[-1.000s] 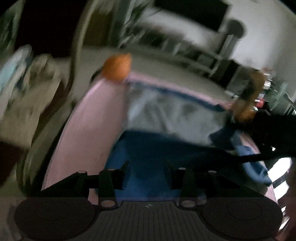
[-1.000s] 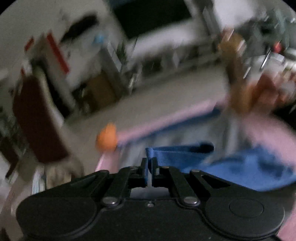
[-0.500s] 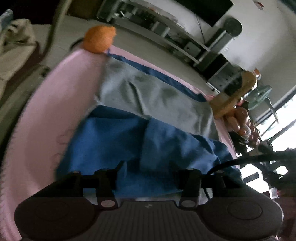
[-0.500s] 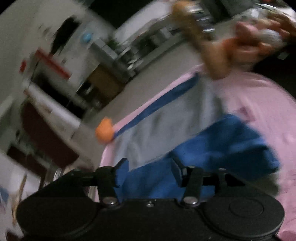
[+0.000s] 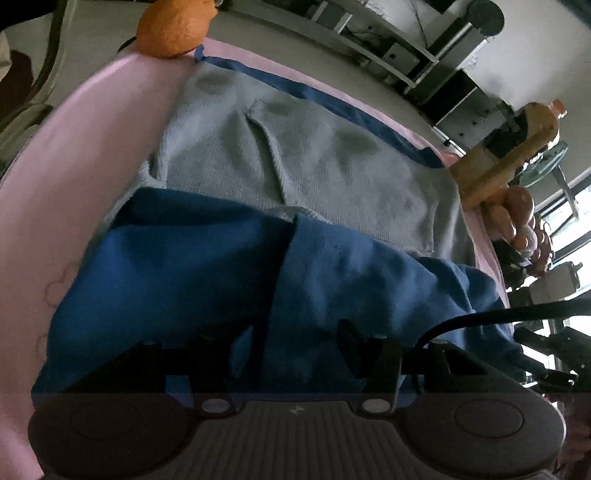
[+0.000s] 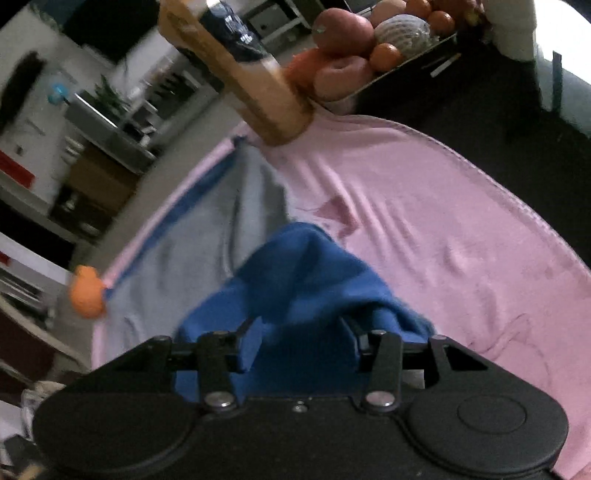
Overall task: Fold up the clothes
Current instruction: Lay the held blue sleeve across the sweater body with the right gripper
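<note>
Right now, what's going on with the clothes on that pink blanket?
A person is folding a blue garment with grey lining, working a handheld gripper in each hand over the pink blanket. The blue near part has been laid over the grey inner side, making a fold. The left gripper and the right gripper both stand open over the blue cloth, their jaws just closing slightly, with nothing pinched. An orange fruit and a tall amber bottle sit at the blanket's far edge.

Bare pink cloth point(image 6: 424, 229) lay open to the right of the crumpled blue garment point(image 6: 306, 273). At the far edge a tall amber bottle point(image 6: 243, 74) and a tray of fruit point(image 6: 365, 48) stood in the way, and a round orange fruit point(image 5: 171, 27) blocked the far left corner.
</note>
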`<state>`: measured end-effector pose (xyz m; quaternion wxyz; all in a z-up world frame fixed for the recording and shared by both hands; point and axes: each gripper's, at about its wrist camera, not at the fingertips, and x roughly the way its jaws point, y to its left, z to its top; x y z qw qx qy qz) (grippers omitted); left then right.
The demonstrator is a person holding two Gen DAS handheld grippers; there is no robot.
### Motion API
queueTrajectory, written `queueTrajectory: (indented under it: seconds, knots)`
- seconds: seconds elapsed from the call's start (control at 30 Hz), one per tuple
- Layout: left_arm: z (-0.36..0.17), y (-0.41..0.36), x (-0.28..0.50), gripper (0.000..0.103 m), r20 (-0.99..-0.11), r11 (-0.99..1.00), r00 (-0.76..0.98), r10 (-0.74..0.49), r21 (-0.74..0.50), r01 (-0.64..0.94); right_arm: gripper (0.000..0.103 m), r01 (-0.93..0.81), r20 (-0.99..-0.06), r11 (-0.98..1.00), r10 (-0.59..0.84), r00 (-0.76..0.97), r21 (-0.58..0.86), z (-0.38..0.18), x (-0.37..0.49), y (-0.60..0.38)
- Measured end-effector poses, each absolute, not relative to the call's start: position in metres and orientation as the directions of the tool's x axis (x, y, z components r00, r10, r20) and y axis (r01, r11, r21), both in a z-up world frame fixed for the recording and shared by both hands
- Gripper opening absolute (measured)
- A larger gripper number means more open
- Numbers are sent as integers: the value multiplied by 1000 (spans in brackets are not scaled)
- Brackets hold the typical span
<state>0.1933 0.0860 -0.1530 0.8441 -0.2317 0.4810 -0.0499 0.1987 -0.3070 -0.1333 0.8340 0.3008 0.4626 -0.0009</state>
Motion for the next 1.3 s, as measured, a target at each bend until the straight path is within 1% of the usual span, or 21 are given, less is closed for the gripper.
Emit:
queueTrajectory:
  seconds: [0.13,0.17,0.2,0.23,0.3,0.4,0.53,0.6,0.63,0.7,0.83,0.9,0.97,1.03,1.07,1.1,1.13,1.17,1.2,1.23,1.3]
  knots:
    - [-160,90,202,48,-771,860,532,-349,-490,-146,45,315,-807,827,250,535,465,-146,200,-305]
    - [-159,88,202,42,-770,867,539,-341,-479,-136,45,318,-806,825,251,535,468,-147,201,-306]
    - [-157,84,200,23,-773,883,546,-323,-454,-121,45,319,-806,824,251,537,469,-148,201,-306]
    - [-155,81,199,15,-775,897,554,-304,-429,-107,45,319,-805,824,249,539,468,-148,201,-306]
    - [-145,71,192,8,-765,925,587,-264,-374,-72,45,317,-799,820,252,547,476,-148,199,-307]
    - [-120,52,170,8,-721,964,664,-195,-266,-5,45,312,-773,802,268,575,510,-144,196,-311]
    - [-81,31,131,8,-610,989,780,-138,-130,74,46,295,-748,810,243,617,507,-136,192,-313]
    - [-68,29,118,8,-571,992,812,-122,-90,86,46,295,-749,818,226,622,493,-135,191,-312]
    - [-65,29,116,8,-569,993,814,-113,-80,82,46,299,-750,819,221,624,489,-135,191,-313]
    - [-66,32,119,9,-597,996,797,-89,-75,54,46,312,-757,819,210,619,482,-137,191,-315]
    - [-103,50,141,10,-730,997,683,-19,-69,-45,46,338,-796,831,190,575,442,-145,195,-314]
    - [-126,59,155,15,-795,994,607,15,-53,-94,46,332,-800,828,211,562,452,-148,196,-312]
    - [-138,65,160,20,-831,991,556,15,-62,-119,48,320,-799,833,217,561,451,-147,196,-309]
    - [-131,71,155,30,-830,986,557,17,-77,-145,50,296,-781,837,224,582,461,-142,193,-307]
    - [-123,76,150,37,-819,983,573,15,-94,-160,50,280,-764,835,232,602,474,-139,190,-308]
    - [-114,80,145,38,-808,978,589,13,-112,-174,50,262,-743,832,240,624,489,-135,186,-309]
    - [-107,84,139,38,-791,974,612,6,-134,-183,48,242,-720,828,252,646,507,-131,182,-310]
    - [-100,88,131,38,-768,970,640,-2,-158,-187,44,217,-697,825,265,666,522,-127,177,-311]
    - [-95,91,126,33,-743,966,669,-18,-186,-181,25,194,-684,829,275,676,525,-124,175,-311]
    - [-94,90,124,31,-728,965,684,-45,-208,-158,13,172,-677,836,283,679,522,-123,174,-310]
    - [-98,81,126,25,-724,970,682,-105,-226,-91,13,162,-690,853,274,670,496,-124,177,-307]
